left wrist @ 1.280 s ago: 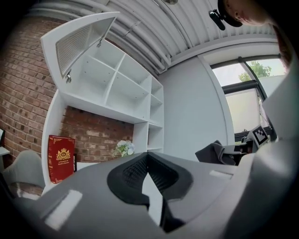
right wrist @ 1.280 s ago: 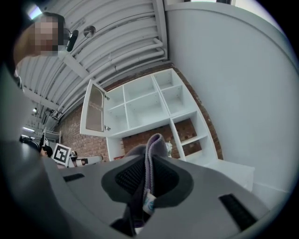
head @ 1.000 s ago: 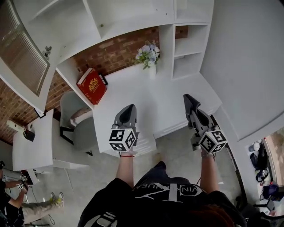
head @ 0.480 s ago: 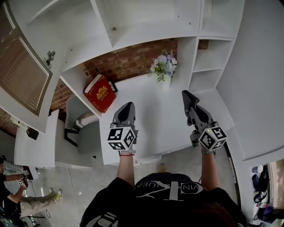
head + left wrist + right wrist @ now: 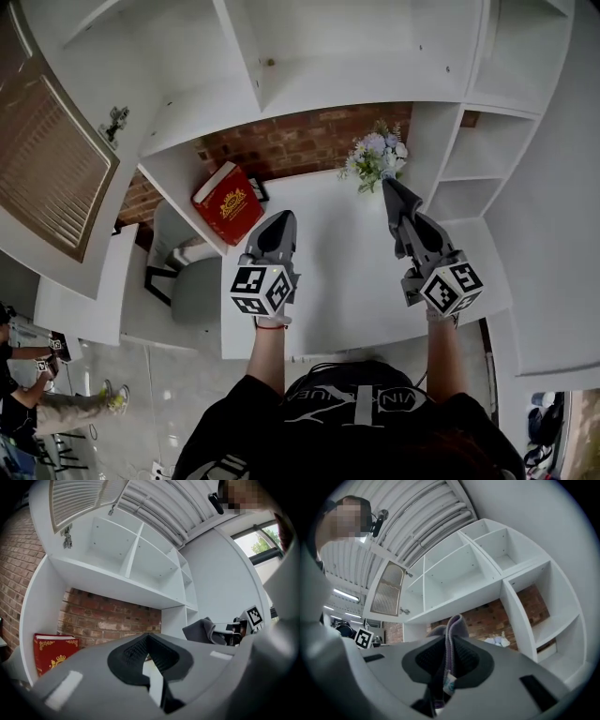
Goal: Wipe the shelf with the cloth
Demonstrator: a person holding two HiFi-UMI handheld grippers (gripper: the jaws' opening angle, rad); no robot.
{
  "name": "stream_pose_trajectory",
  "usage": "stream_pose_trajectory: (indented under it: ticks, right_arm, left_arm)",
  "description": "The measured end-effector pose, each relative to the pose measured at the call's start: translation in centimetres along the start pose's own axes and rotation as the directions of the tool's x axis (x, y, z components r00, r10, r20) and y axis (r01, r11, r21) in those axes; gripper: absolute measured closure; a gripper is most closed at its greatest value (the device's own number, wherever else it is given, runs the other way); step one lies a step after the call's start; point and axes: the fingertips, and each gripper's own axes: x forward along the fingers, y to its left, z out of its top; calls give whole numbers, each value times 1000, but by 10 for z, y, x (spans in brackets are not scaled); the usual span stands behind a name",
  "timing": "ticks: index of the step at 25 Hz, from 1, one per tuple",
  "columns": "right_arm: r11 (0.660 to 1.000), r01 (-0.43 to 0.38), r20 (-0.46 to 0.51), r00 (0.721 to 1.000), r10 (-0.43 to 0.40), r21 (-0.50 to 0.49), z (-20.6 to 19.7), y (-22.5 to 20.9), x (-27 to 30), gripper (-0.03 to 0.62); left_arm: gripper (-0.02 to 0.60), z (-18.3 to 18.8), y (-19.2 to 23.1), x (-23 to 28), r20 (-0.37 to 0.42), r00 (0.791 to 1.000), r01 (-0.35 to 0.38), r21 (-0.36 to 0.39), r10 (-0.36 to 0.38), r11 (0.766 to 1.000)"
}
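- the right gripper (image 5: 394, 192) has its jaws clamped on the cloth (image 5: 401, 202), a grey fold with a purple edge that sticks up past the tips.
- in the right gripper view the cloth (image 5: 453, 624) runs down between the dark pads of the right gripper (image 5: 450, 641), with a small label showing low in the fold.
- the left gripper (image 5: 279, 223) has its jaws together at the tips with nothing between them; in the left gripper view only a slit of white table shows through the left gripper (image 5: 147, 641).
- both grippers are held over the white table (image 5: 328, 291), left one nearer the red book (image 5: 227, 202), right one close to the flowers (image 5: 375, 157).
- the shelf (image 5: 356, 89) is a white board above the table, with open compartments over it; the cloth is held below it and apart from it.
- a brick wall (image 5: 309, 141) fills the gap between table and shelf.
- the red book stands tilted at the left end of the table, against a white side panel.
- from the left gripper view the cloth (image 5: 206, 631) shows off to the right, and the red book (image 5: 54, 651) at the lower left.
- a louvered cabinet door (image 5: 47, 178) hangs open at the far left.
- a grey chair (image 5: 192, 281) sits left of the table.
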Motion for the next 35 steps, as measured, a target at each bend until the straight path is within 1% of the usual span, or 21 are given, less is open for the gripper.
stream_pose_trajectory:
  ticks: [3, 4, 6, 8, 11, 13, 15, 17, 20, 22, 23, 24, 26, 28, 32, 35]
  right_arm:
    - [996, -90, 1, 996, 90, -5, 15, 8, 22, 537]
    - [992, -129, 3, 992, 130, -3, 24, 12, 30, 537]
    - [975, -222, 14, 975, 222, 10, 43, 22, 43, 537]
    - [948, -316, 30, 948, 316, 18, 63, 33, 53, 537]
    - [900, -436, 60, 898, 435, -6, 97, 48, 66, 537]
    - [870, -492, 82, 867, 492, -12, 117, 56, 75, 537]
    - [852, -523, 99, 847, 523, -27, 137, 62, 83, 537]
    - [852, -519, 89, 848, 523, -65, 153, 66, 93, 538]
    - [864, -474, 29, 874, 485, -168, 170, 71, 110, 537]
    - [854, -445, -23, 889, 457, -270, 179, 76, 124, 537]
    - [837, -438, -54, 893, 446, -328, 183, 79, 132, 537]
    - [812, -438, -90, 894, 439, -387, 187, 83, 139, 537]
    - [745, -455, -167, 886, 432, -488, 193, 91, 155, 537]
    - [682, -468, -237, 881, 409, -562, 195, 95, 174, 537]
    - [574, -484, -359, 875, 324, -661, 187, 94, 223, 537]
    - [503, -482, -411, 876, 253, -718, 181, 91, 256, 537]
  left_arm:
    - [571, 4, 4, 7, -14, 1000, 0, -32, 0, 999]
    - [571, 8, 4, 11, -15, 1000, 4, -48, -4, 999]
    - [571, 16, 5, 17, -22, 1000, 6, -58, -7, 998]
    - [571, 23, 5, 21, -35, 999, 4, -50, -6, 999]
    - [571, 36, 2, 31, -42, 999, 4, -17, -5, 1000]
    - [571, 44, -2, 37, -40, 999, 7, 7, -7, 1000]
    - [571, 51, -5, 44, -32, 999, 6, 22, -6, 1000]
    - [571, 59, -5, 48, -25, 1000, -7, 36, 8, 999]
    - [571, 65, -3, 52, -27, 999, -26, 54, 28, 998]
    - [571, 68, -2, 57, -26, 999, -31, 58, 33, 998]
    - [571, 70, -3, 59, -23, 999, -32, 62, 33, 998]
    - [571, 72, -4, 60, -18, 999, -30, 66, 32, 997]
    - [571, 75, -7, 63, -11, 1000, -28, 70, 28, 997]
    - [571, 77, -7, 65, -4, 1000, -30, 66, 31, 997]
    - [571, 77, -2, 67, -10, 999, -45, 73, 46, 996]
    - [571, 75, 4, 60, -17, 998, -64, 76, 65, 995]
